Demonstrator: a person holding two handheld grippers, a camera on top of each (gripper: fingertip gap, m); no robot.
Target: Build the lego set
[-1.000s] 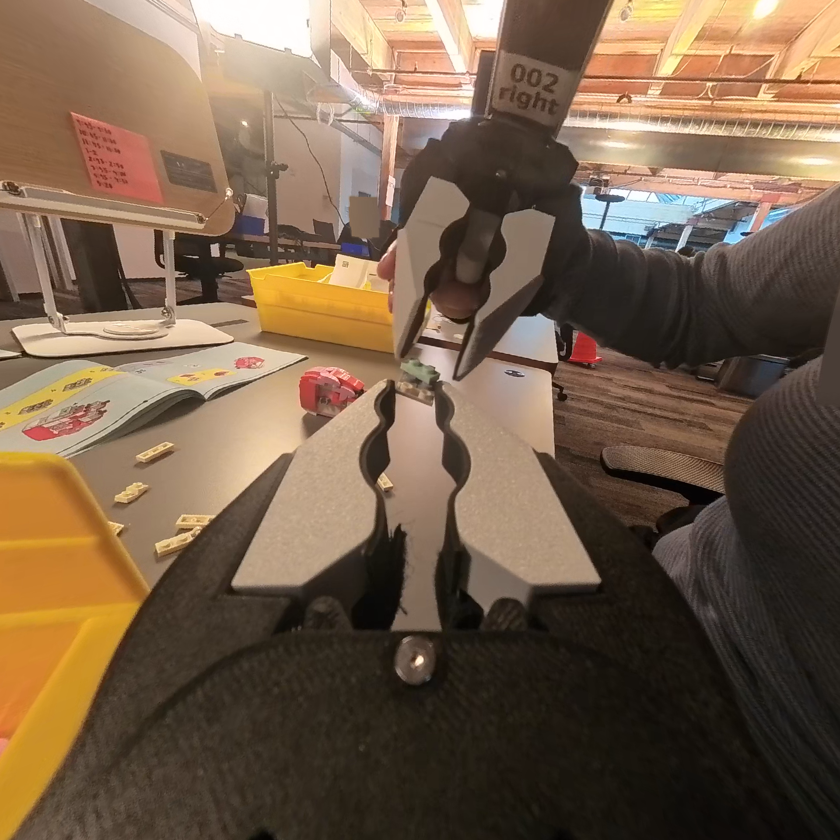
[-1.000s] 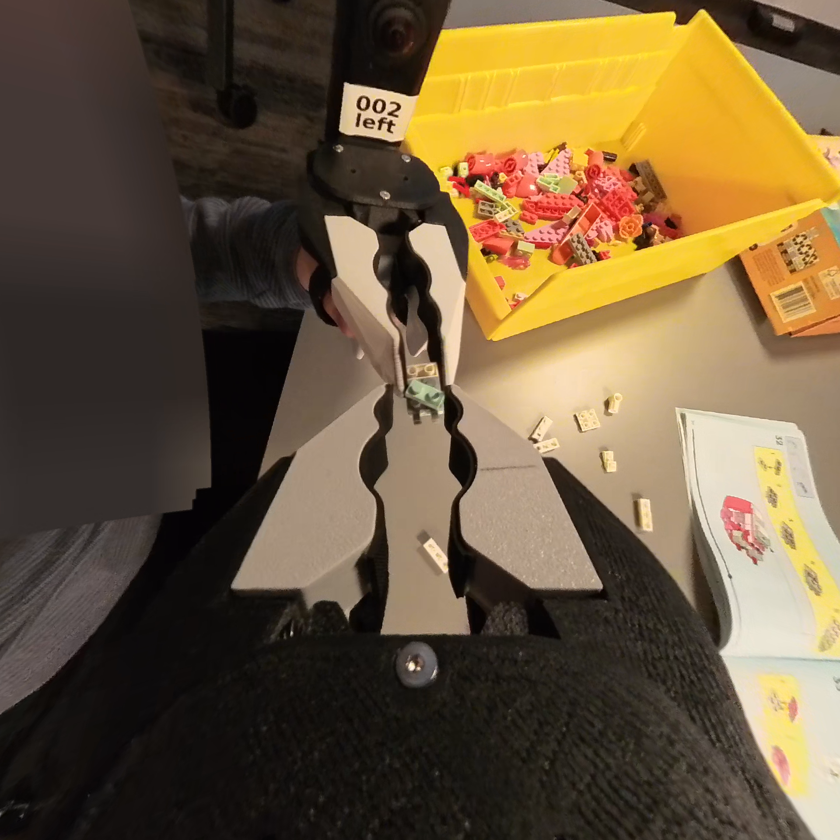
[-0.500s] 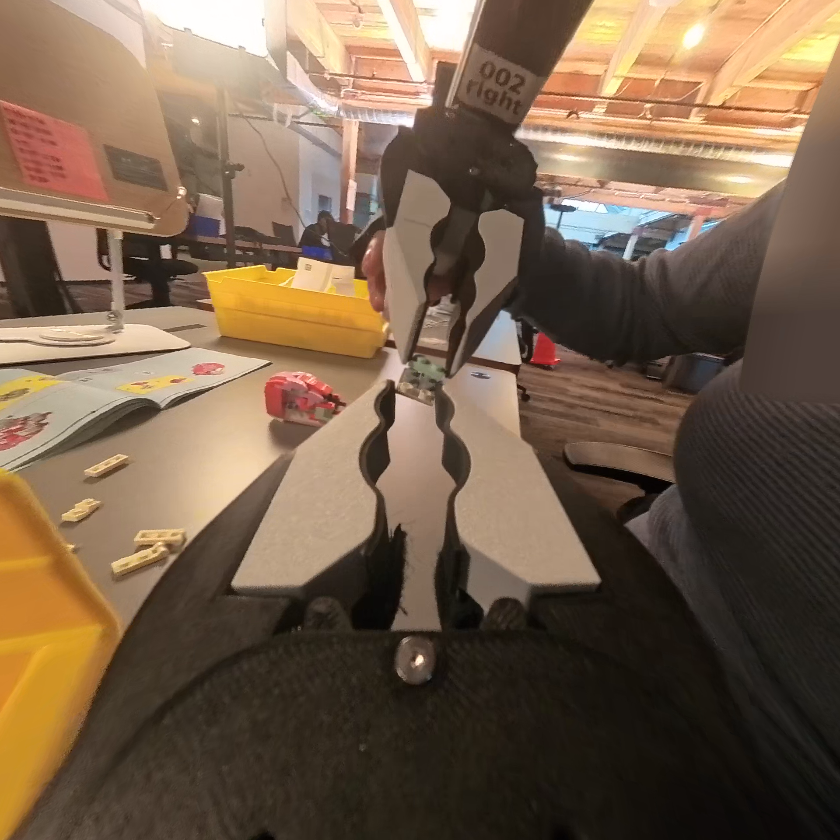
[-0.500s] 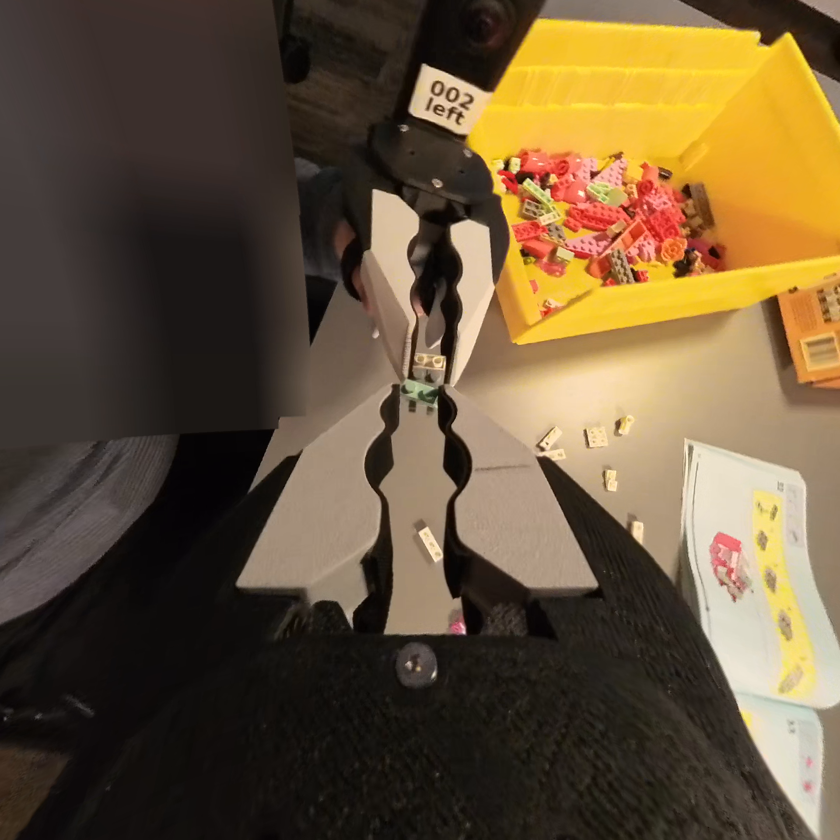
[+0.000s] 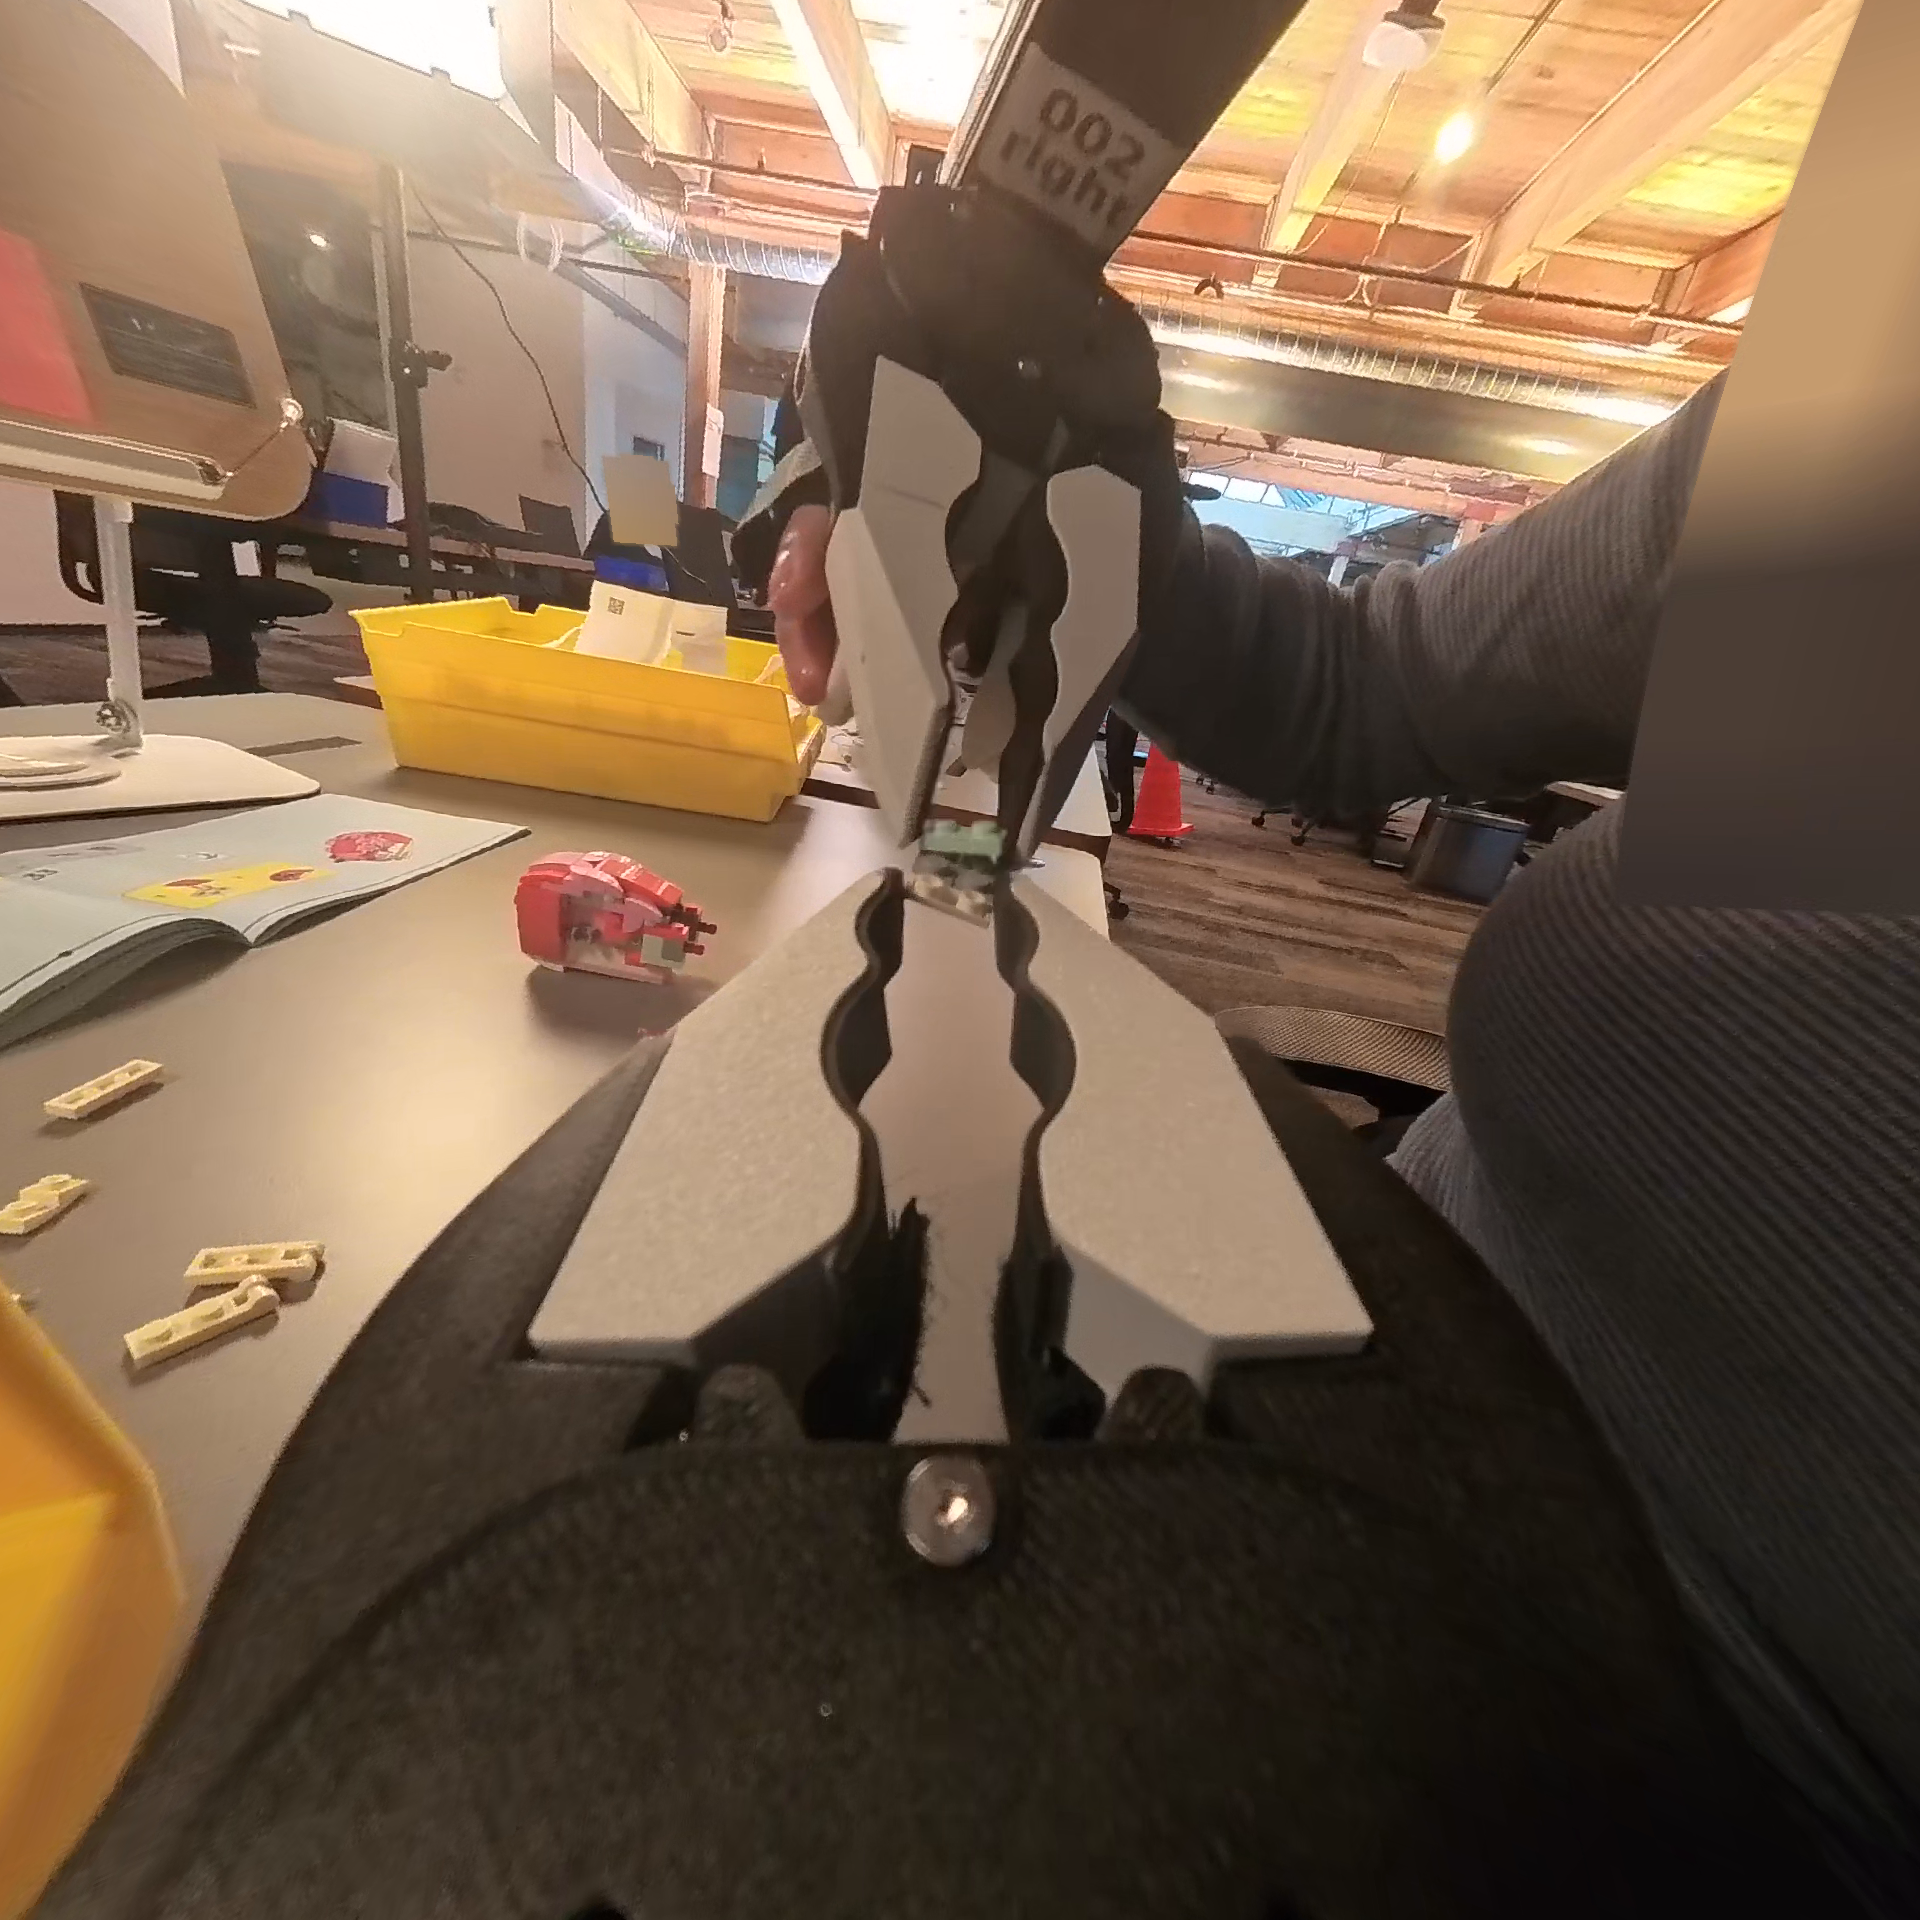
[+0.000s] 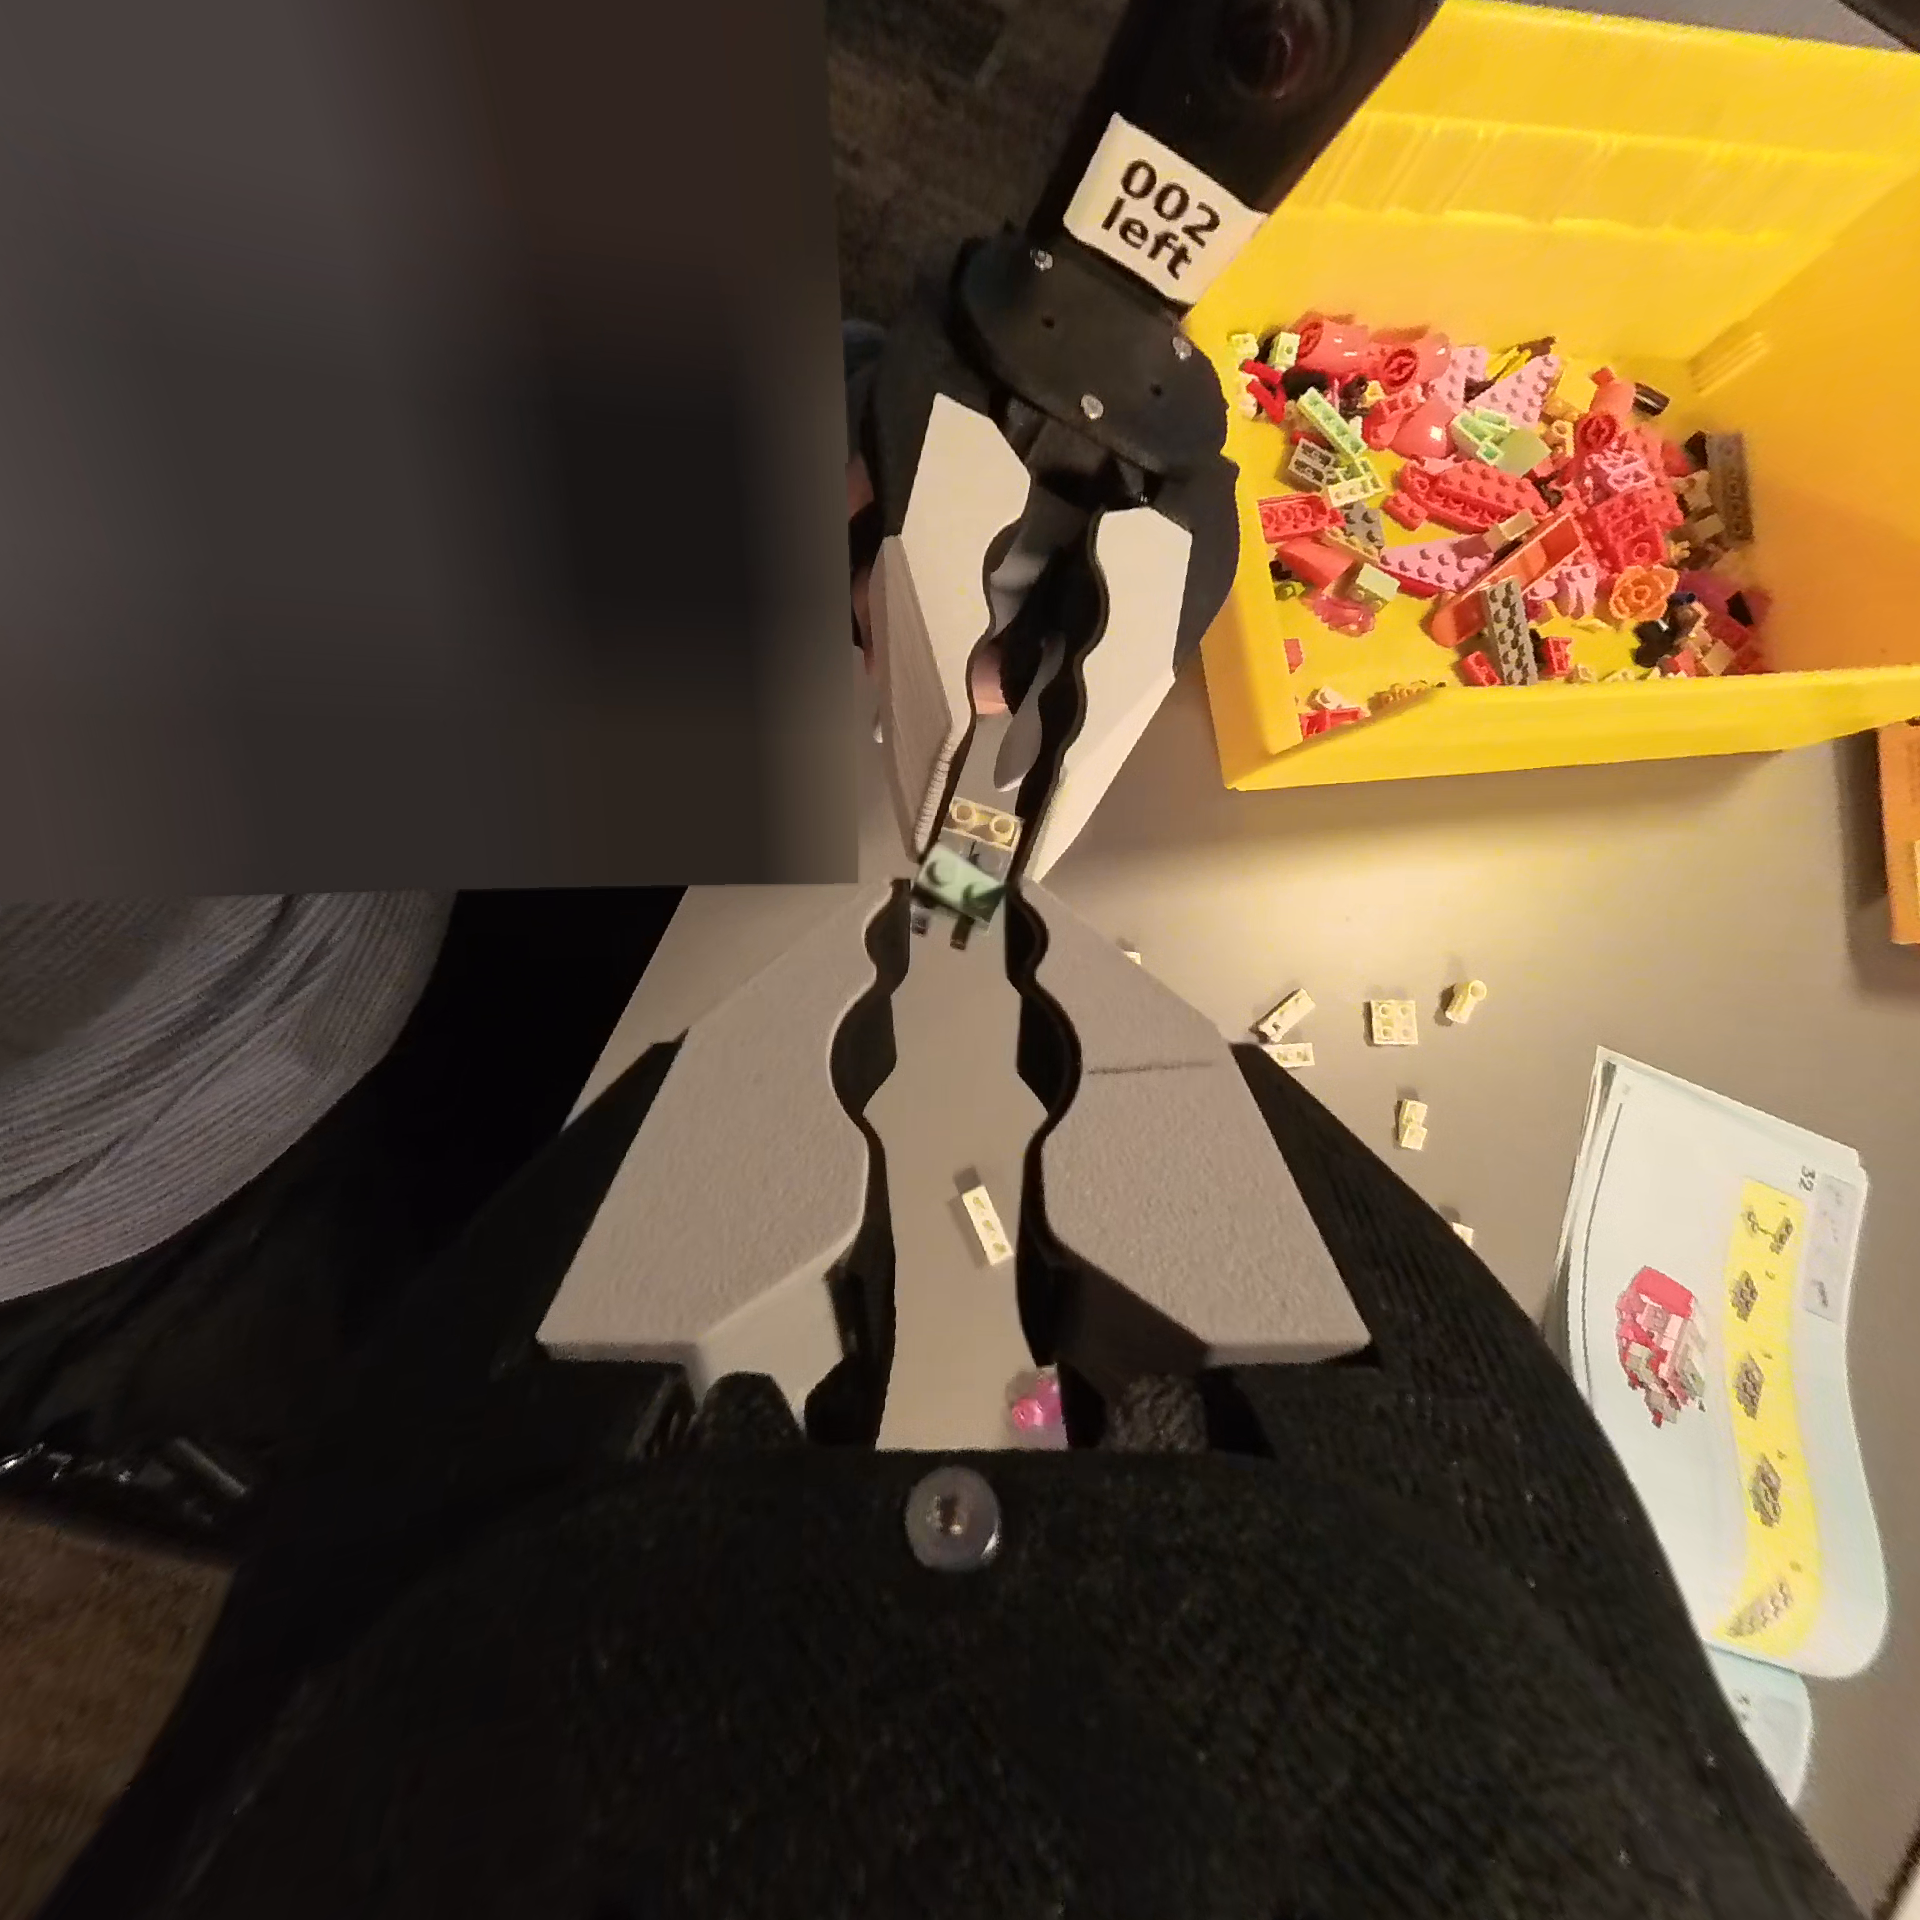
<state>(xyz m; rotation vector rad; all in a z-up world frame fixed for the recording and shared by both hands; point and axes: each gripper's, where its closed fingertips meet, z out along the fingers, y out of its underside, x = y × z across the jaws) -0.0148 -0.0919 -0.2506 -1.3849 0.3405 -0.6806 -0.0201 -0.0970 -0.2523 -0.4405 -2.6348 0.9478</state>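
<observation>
We see the left claw (image 5: 954, 902) pinching a tan-grey brick piece (image 5: 951, 902), as before. Right claw (image 6: 958, 902), wider a second ago, now pinches the green brick (image 6: 961, 891) touching it.

yellow bin (image 6: 1558, 727), open booklet (image 6: 1714, 1403), orange cone (image 5: 1158, 795)

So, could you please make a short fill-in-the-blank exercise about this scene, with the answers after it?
1. The right gripper holds a small brick of pale ____ colour.
2. The left gripper holds a small tan plate, just under the ____ brick.
3. The loose bricks lie in a ____ bin.
4. The small red model stands on the table, beside the open ____.

Answers: green; green; yellow; booklet
</observation>
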